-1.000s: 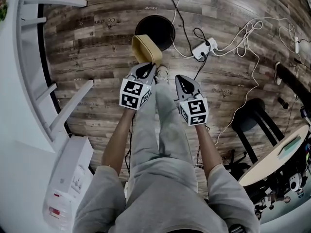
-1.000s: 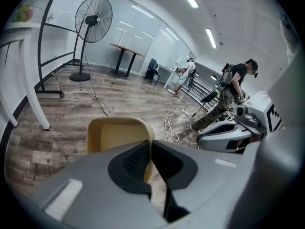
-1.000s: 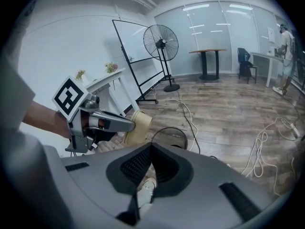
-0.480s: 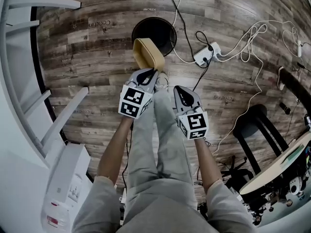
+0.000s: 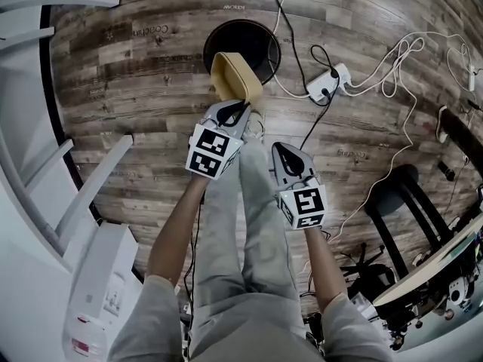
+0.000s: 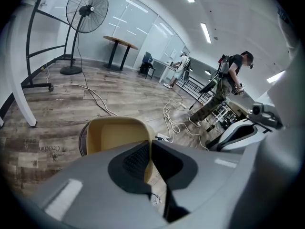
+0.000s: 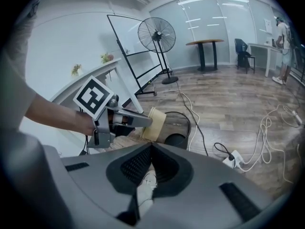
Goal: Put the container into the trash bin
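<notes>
Down over the wood-plank floor, streaky grey-brown boards, the L gripper has its jaws pinched nearly together on one thin side wall of the container. It's tan and smooth, boxy w/ rounded corners, and its hollow side shows in the left gripper view. The container hangs off the jaw tips, tilted and clear of the floor, at the near rim of the trash bin, which is round, black and dark inside. From the head view it overlaps the bin's near edge; from the right gripper view it sits just beside the bin, on the person's side. Can't tell if it's over the opening proper.

The R gripper is alongside, a bit nearer the person's legs. Its grey moulded jaws are closed tip to tip w/ nothing btwn them, ribbed black pads facing each other. Each gripper carries a marker cube w/ black-and-white squares.

A white power strip lies right of the bin, w/ thin cables looping off. A black round stool stands further right, a white tube rack on the left.
</notes>
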Motion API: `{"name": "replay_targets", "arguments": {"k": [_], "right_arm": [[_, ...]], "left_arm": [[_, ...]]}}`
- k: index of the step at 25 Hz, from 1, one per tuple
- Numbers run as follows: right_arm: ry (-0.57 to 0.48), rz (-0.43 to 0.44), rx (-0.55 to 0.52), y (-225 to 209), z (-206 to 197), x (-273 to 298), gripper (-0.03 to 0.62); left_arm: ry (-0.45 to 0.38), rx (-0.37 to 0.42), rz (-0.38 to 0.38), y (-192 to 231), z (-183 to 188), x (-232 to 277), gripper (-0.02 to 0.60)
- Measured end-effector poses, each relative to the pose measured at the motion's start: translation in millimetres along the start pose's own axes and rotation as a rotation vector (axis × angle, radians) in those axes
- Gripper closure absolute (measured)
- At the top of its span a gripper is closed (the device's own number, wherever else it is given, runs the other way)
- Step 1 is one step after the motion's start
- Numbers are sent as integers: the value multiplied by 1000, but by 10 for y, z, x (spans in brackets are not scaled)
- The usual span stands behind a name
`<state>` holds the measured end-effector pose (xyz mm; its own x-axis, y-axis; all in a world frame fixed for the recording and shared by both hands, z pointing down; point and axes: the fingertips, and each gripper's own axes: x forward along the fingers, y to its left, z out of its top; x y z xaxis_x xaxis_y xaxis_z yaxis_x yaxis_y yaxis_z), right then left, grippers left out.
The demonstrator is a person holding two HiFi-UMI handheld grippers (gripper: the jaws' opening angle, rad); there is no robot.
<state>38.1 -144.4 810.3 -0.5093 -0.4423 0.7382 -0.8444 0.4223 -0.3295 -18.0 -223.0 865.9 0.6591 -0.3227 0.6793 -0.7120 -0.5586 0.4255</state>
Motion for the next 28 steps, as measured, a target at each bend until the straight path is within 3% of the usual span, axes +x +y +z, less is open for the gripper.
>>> {"name": "replay_targets", "arguments": {"k": [18, 28], "right_arm": [[17, -4, 44, -137, -259, 88, 580], [20, -20, 65, -215, -280, 90, 580]], "left_arm": [[89, 10, -8, 301, -161, 723, 554], [159, -60, 25, 570, -313, 983, 552]]}}
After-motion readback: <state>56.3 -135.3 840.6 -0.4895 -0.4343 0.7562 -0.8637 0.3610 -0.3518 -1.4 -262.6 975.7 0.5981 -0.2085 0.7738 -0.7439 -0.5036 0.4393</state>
